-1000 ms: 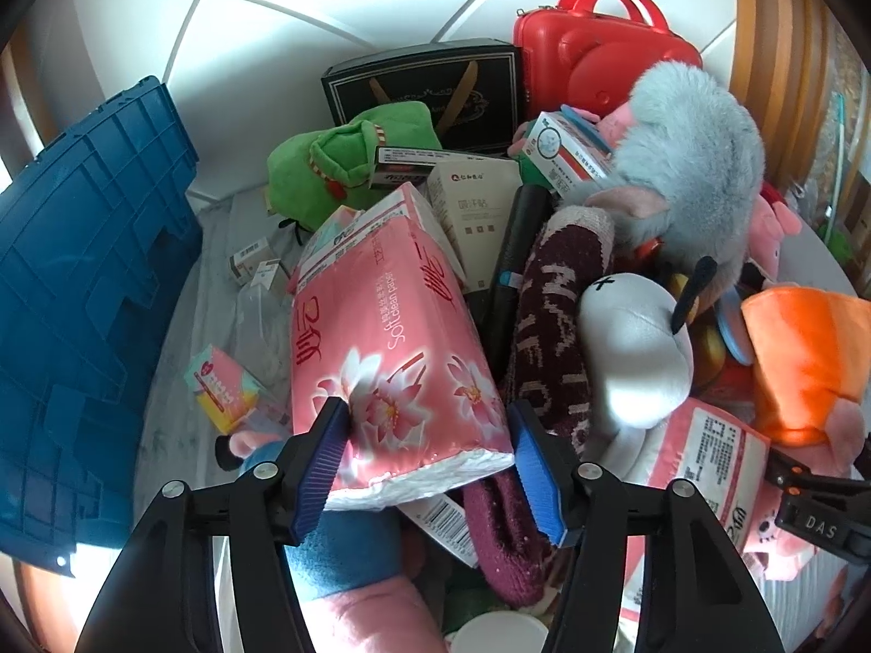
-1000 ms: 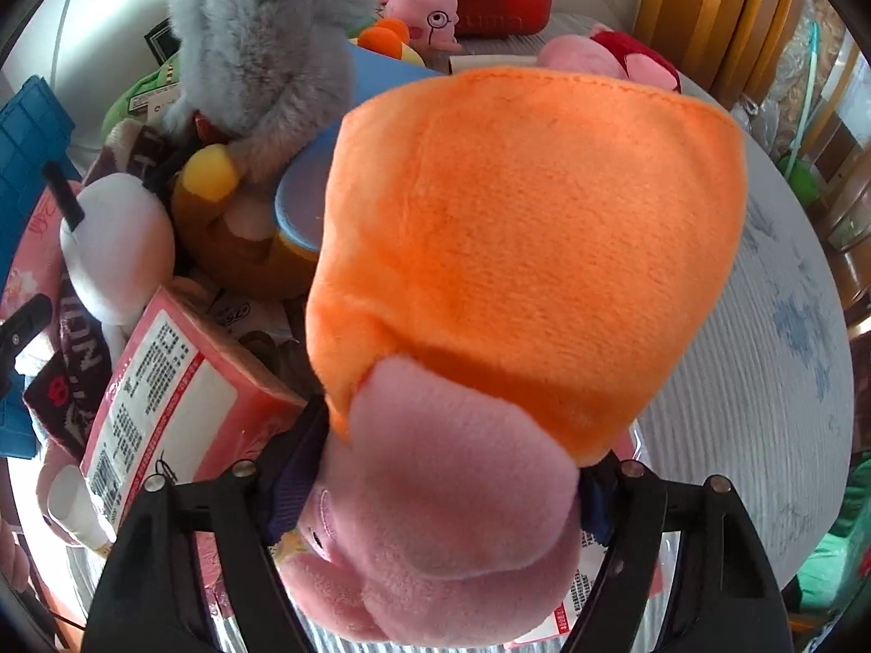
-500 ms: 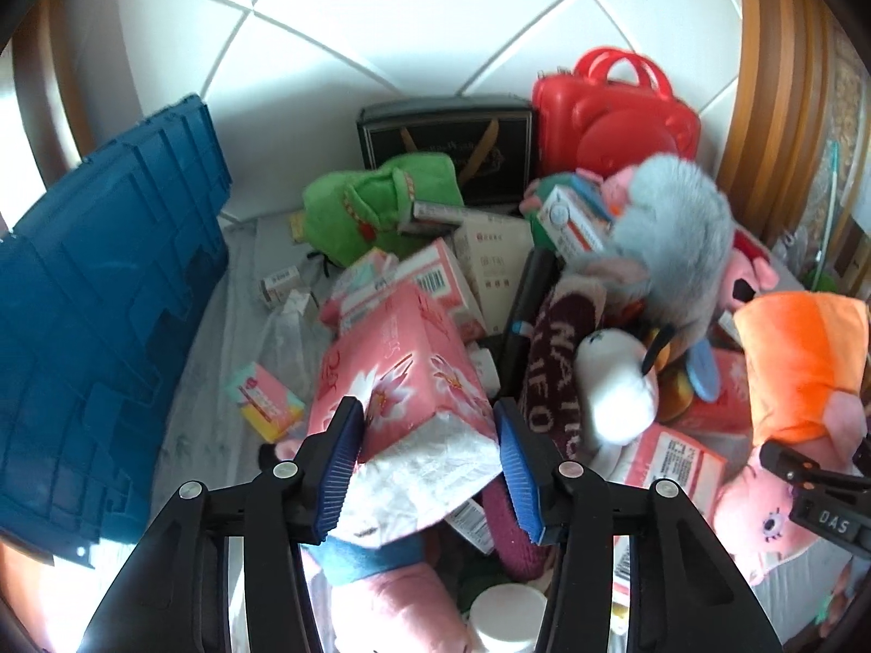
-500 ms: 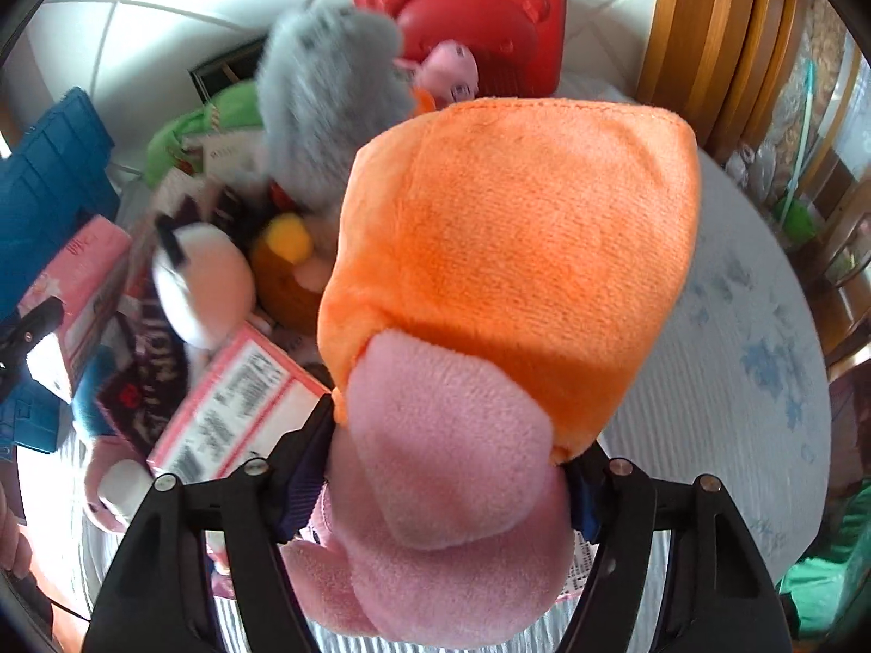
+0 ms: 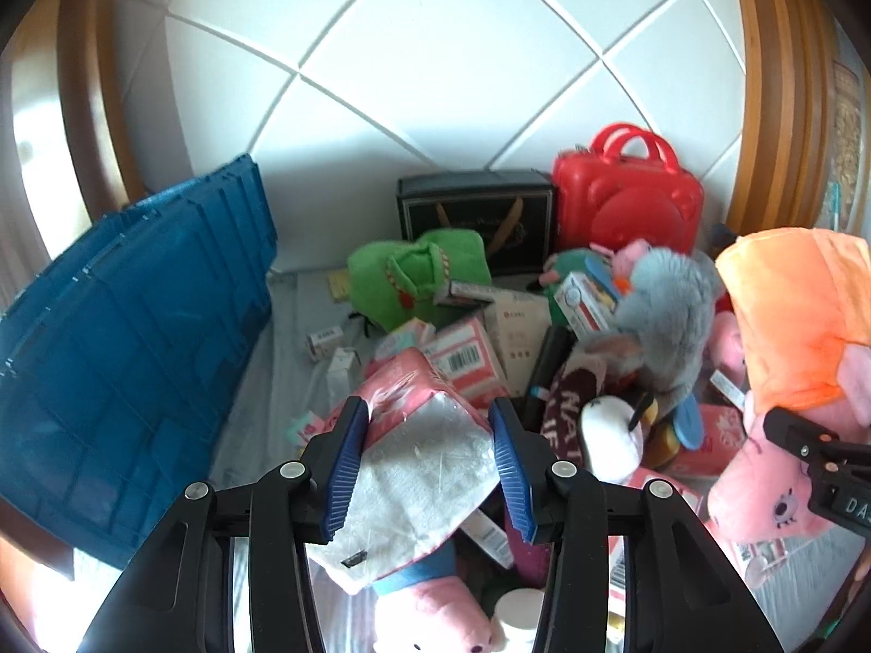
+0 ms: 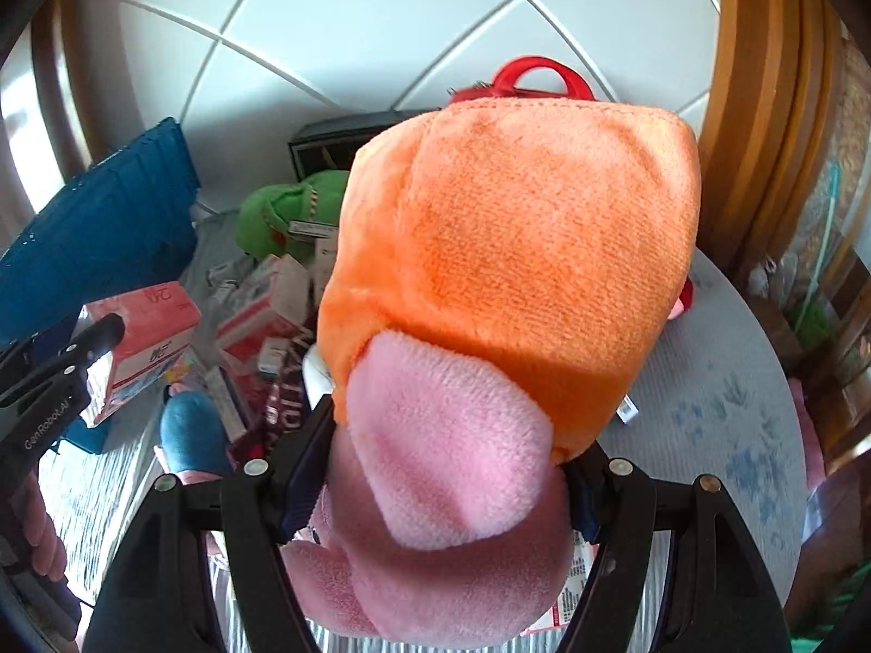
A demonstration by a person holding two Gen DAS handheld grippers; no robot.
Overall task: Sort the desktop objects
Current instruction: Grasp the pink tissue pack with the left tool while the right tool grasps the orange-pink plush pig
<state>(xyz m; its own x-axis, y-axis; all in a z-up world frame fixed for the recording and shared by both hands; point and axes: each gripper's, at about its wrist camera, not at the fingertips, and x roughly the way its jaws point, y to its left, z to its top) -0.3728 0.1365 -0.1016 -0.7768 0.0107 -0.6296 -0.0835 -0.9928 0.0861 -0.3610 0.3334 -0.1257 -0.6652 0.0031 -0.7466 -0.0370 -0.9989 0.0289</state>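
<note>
My left gripper [image 5: 430,462] is shut on a pink tissue pack [image 5: 419,446] and holds it lifted above the heap of toys and boxes. The pack also shows in the right wrist view [image 6: 144,345]. My right gripper [image 6: 441,484] is shut on a pink pig plush in an orange dress [image 6: 506,283], raised above the table; the plush fills most of that view and shows at the right of the left wrist view [image 5: 789,337]. The right gripper's finger pads are mostly hidden by the plush.
A blue crate [image 5: 120,337] stands at the left. A red case [image 5: 626,207] and a black box [image 5: 473,217] stand against the white wall. A green plush [image 5: 413,277], a grey plush [image 5: 669,305], a white plush [image 5: 609,435] and small boxes lie heaped. Grey tablecloth [image 6: 718,397] at right.
Both grippers have risen and pulled back from the heap, the left carrying the tissue pack and the right carrying the pig plush. The heap now looks smaller and farther away.
</note>
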